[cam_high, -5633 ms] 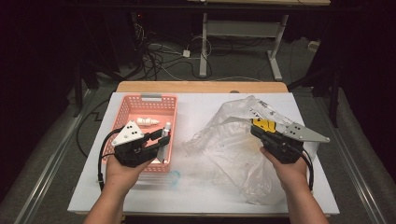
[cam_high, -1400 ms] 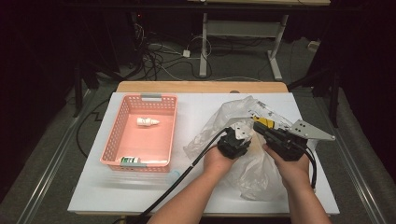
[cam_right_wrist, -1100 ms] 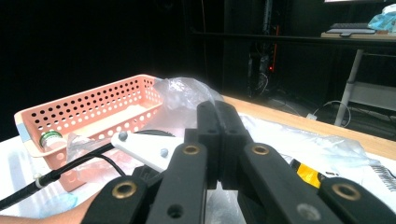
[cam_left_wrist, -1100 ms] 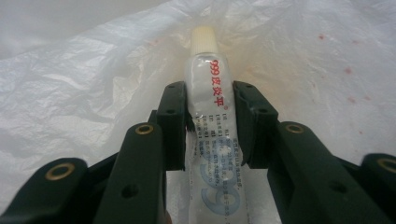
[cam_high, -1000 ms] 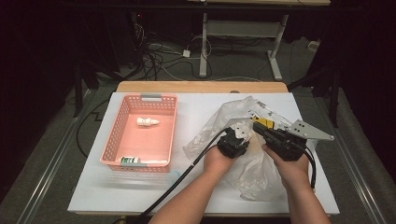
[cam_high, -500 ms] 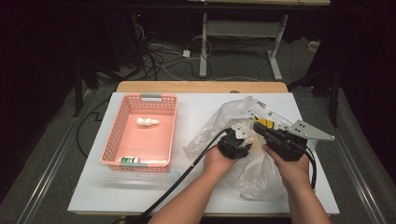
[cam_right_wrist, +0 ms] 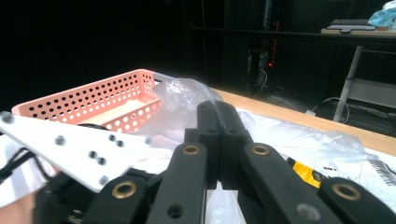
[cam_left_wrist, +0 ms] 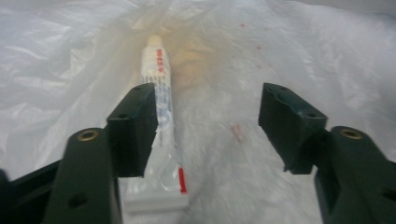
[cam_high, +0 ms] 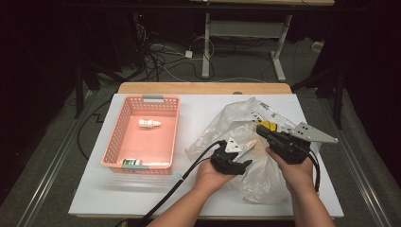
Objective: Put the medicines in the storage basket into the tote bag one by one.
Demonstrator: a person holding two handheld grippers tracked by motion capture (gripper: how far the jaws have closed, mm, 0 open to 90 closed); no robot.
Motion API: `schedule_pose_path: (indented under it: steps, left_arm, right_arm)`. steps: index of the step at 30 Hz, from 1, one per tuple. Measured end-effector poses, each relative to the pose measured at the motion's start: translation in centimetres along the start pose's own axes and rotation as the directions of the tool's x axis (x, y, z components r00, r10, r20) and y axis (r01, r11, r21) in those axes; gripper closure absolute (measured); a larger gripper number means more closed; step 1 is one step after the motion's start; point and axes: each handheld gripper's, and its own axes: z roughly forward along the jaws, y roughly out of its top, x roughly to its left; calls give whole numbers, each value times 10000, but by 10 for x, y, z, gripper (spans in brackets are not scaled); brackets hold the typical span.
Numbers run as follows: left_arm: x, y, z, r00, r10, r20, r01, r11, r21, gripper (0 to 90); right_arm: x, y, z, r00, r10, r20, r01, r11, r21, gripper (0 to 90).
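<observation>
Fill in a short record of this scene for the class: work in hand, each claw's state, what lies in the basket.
work: putting a tube into the clear plastic bag
left claw: jaws just opening, tube between them against one jaw, no longer clamped
right claw: shut, pinching the bag's edge
basket: pink, left on the table; holds a white bottle and a small green-labelled item

Your plastic bag [cam_high: 265,165] is thin, crinkled film, translucent and glossy where light catches its folds. The tube [cam_left_wrist: 159,107] lying on it looks like soft, smooth plastic with a printed, slightly shiny skin and a flat crimped end. Your left tongs [cam_left_wrist: 208,121] are matt black plastic with brass-coloured inserts. The basket [cam_high: 113,142] is perforated pink plastic, and the surface [cam_high: 142,189] is a smooth, matt white.
</observation>
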Motion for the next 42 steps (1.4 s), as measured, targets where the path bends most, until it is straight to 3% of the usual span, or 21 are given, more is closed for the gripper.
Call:
schedule_pose_path:
  steps: [5,15,17,23,33,42]
  left_arm:
    - [-7,-7,-14,9997,177,137,-176,9998,-115,325]
    - [-18,-17,-43,9994,299,172,-296,9994,-177,145]
    - [-18,-20,-50,9994,310,152,-306,9992,-258,142]
    - [-18,-24,-68,10000,65,20,-64,9996,-283,6]
    - [-17,-29,-97,9995,74,292,-58,9984,-556,0]
    - [-16,-33,-131,9997,248,43,-243,9963,-819,0]
  right_arm:
    - [1,0,-1,10000,11,25,-11,10000,46,900]
    - [2,-1,0,10000,-52,-2,52,10000,83,900]
    - [2,-1,0,10000,-63,9,62,9999,97,900]
    - [2,-1,0,10000,-54,11,54,9999,98,900]
    - [2,-2,0,10000,-48,43,47,9999,130,900]
    - [2,-2,-1,9999,-49,111,47,9999,154,900]
